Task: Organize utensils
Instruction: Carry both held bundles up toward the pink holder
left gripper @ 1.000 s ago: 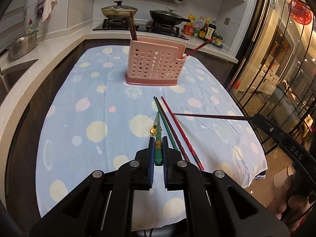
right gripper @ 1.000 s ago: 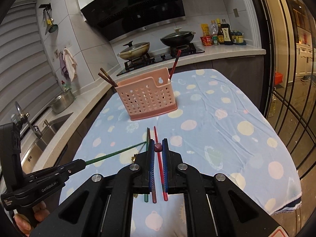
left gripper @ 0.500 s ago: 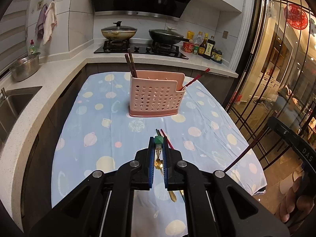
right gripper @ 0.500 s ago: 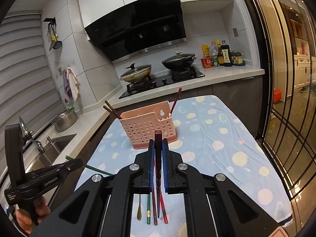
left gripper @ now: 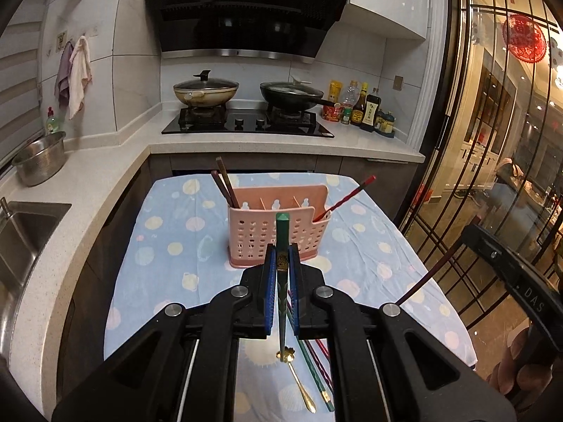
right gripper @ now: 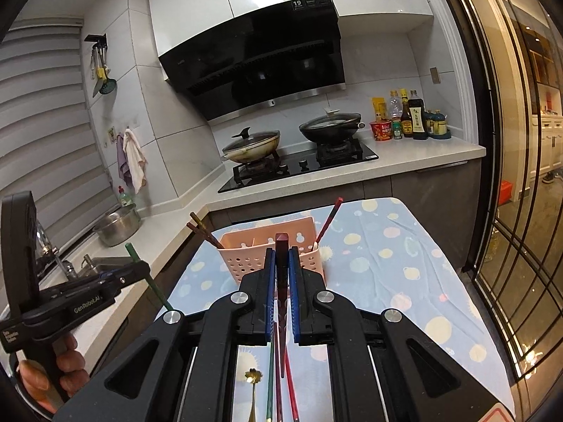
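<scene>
Above blue tablecloth [left gripper: 169,274], left claw [left gripper: 282,267] pinches green chopstick [left gripper: 282,232].

The left gripper [left gripper: 281,263] body is hiding the middle of the green chopstick [left gripper: 282,232] it is clamping. The lower ends of the chopsticks in the pink holder [left gripper: 278,232] are sitting out of sight behind its wall. In the right wrist view, the loose utensils on the surface [right gripper: 404,281] are running off the bottom edge.
</scene>
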Available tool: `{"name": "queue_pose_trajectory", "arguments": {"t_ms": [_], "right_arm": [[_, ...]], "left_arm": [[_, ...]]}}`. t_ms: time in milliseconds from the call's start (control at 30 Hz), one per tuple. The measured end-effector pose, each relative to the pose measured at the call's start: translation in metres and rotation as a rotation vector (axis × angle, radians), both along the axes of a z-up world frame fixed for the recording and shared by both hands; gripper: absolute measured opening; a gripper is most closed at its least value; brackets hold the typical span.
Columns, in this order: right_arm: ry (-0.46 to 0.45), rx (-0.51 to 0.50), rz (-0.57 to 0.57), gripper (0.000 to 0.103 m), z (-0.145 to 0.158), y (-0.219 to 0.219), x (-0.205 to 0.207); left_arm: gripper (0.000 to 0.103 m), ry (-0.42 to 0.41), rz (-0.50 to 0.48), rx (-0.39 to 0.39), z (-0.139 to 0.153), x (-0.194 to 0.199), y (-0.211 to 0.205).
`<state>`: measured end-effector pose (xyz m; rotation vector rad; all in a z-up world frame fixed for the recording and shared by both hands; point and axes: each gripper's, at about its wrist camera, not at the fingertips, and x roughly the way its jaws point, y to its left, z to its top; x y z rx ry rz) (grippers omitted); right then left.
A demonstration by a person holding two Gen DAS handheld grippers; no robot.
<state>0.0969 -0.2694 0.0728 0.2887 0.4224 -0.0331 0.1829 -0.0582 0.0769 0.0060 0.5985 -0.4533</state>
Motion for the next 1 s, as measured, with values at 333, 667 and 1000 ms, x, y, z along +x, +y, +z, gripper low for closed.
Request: {"name": "queue_pose_trajectory", "arguments": {"t_ms": [333, 667, 1000], "right_arm": [[-0.046, -0.008, -0.013, 0.007, 0.026, -0.010, 0.057], [-0.181, 0.002, -0.048, 0.007, 0.072, -0.016, 0.112], [-0.206, 0.027, -0.061, 0.007, 0.061, -0.010, 0.172]], "left_arm": [[0.007, -0.139, 0.017, -0.034, 0.061, 0.042, -0.023], [0.007, -0.267, 0.090, -0.100, 0.110, 0.090, -0.026], [0.007, -0.232, 0.131, -0.097, 0.092, 0.136, -0.025]]}}
